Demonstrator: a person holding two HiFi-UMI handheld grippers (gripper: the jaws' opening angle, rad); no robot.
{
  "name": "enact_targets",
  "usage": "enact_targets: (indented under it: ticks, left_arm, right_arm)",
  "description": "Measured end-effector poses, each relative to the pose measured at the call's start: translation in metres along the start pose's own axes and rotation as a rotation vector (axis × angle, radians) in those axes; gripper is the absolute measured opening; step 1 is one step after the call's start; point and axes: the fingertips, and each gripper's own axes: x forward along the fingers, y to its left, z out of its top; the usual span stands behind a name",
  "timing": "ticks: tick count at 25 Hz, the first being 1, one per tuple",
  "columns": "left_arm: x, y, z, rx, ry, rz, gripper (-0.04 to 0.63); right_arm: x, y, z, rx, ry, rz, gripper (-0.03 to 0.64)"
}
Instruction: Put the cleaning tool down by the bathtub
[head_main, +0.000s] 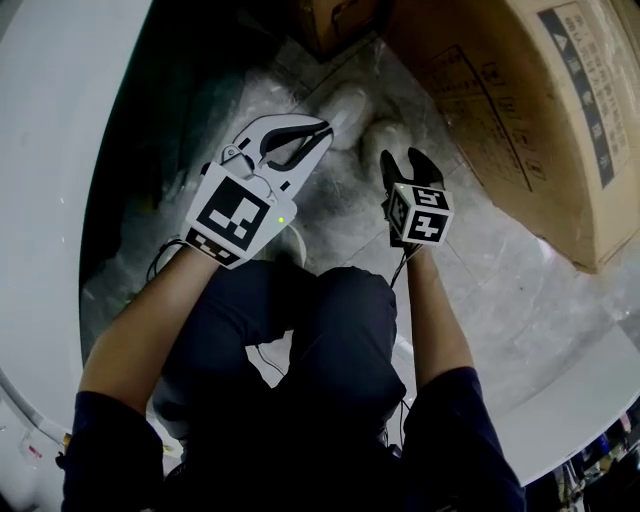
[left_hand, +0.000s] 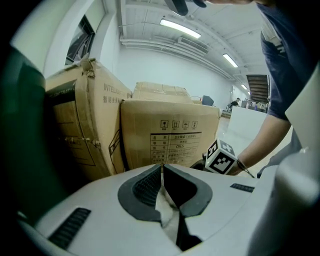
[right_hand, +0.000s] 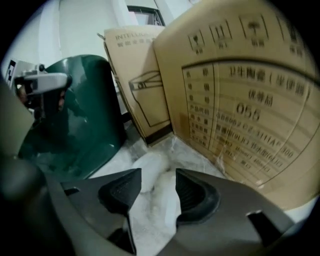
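The cleaning tool (head_main: 352, 106) is a white, soft, lumpy thing lying on the plastic-covered floor beside the dark green bathtub (head_main: 160, 90). In the right gripper view the tool (right_hand: 150, 166) lies on the floor just beyond the jaws, and the bathtub (right_hand: 75, 115) stands to the left. My right gripper (head_main: 408, 160) hangs open just above the tool, its pads (right_hand: 192, 192) apart and pressing on nothing. My left gripper (head_main: 322, 130), white, hovers next to the tool with its tips together; in its own view the left gripper (left_hand: 163, 168) is shut and points at cardboard boxes.
Large cardboard boxes (head_main: 520, 100) lean close on the right and behind the tool, leaving a narrow strip of floor. Crinkled clear plastic sheet (head_main: 500, 290) covers the floor. The person's knees (head_main: 310, 340) fill the lower middle. The bathtub's pale rim (head_main: 50, 150) runs along the left.
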Motion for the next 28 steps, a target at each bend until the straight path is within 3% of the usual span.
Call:
enact_targets:
  ticks: [10, 28]
  left_arm:
    - [-0.08, -0.007, 0.076, -0.048, 0.015, 0.045, 0.04]
    - [-0.244, -0.044, 0.295, -0.054, -0.106, 0.123, 0.04]
  right_arm:
    - [-0.114, 0.034, 0.073, -0.09, -0.018, 0.006, 0.219]
    - [-0.367, 0.134, 0.267, -0.185, -0.189, 0.088, 0.219]
